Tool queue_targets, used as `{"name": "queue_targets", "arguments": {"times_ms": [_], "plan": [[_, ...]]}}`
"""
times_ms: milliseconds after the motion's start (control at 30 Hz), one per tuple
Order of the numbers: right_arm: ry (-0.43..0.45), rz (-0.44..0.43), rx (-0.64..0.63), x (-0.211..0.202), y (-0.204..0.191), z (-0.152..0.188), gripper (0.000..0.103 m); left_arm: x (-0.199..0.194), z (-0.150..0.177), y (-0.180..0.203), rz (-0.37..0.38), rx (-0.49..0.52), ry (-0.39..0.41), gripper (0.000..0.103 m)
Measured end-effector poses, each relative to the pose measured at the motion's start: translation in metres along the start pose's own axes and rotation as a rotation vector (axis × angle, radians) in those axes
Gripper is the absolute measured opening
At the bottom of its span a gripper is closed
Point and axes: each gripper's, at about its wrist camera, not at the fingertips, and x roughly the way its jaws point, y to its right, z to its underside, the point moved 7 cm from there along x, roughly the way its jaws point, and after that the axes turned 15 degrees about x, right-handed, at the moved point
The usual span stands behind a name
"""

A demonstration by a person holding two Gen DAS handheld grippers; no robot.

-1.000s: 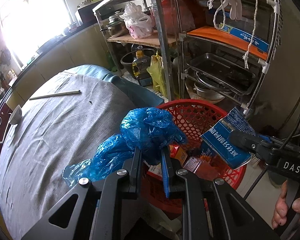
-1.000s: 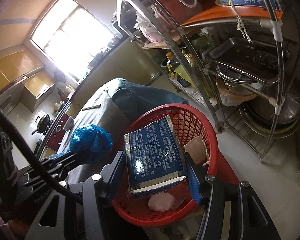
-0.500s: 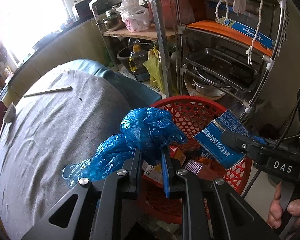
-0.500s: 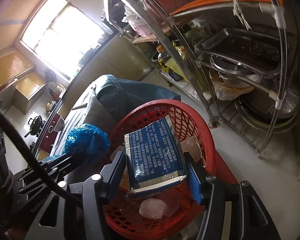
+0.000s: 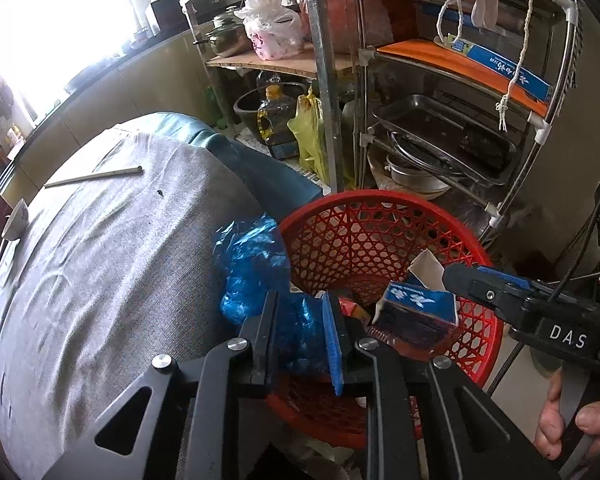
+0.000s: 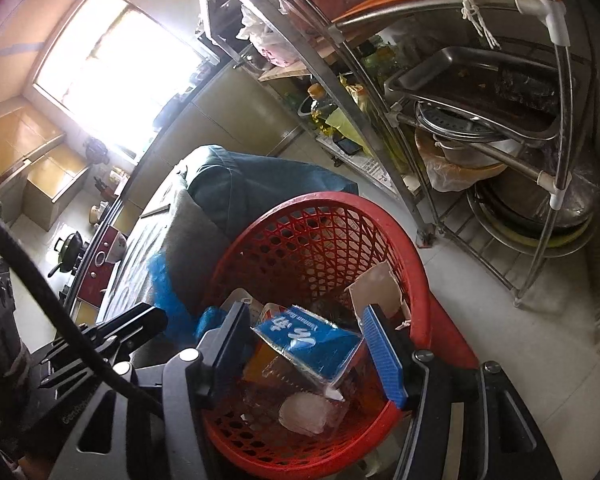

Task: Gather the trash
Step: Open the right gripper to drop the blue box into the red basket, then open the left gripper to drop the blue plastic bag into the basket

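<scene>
Grey-clothed surface (image 5: 100,264) at left, w/ metal rack (image 5: 440,128) behind. Red basket (image 5: 384,216) on the floor btwn them, trash inside. Blue plastic bag (image 5: 256,264) hangs over the basket rim next to the surface; left gripper (image 5: 300,336) narrow, jaws opening, bag btwn them. Blue carton (image 6: 312,344) lies tilted in the basket, btwn the half-spread jaws of right gripper (image 6: 304,348), pads not touching it.

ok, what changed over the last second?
The right gripper let go of the blue carton, which tipped over and dropped into the red basket. The blue bag sagged lower against the basket's rim. It is still between the jaws of the left gripper, which are opening. Basket, grey cloth and rack stayed put.
</scene>
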Motion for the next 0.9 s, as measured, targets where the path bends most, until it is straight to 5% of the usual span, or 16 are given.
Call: {"name": "queue_targets", "arguments": {"times_ms": [333, 900], "plan": [[0.009, -0.008, 0.007, -0.005, 0.000, -0.001, 0.063, -0.005, 0.000, 0.000, -0.020, 0.007, 0.005, 0.062], [0.046, 0.001, -0.048, -0.025, -0.010, 0.002, 0.063, -0.027, 0.000, 0.001, -0.058, 0.029, 0.018, 0.078]]}}
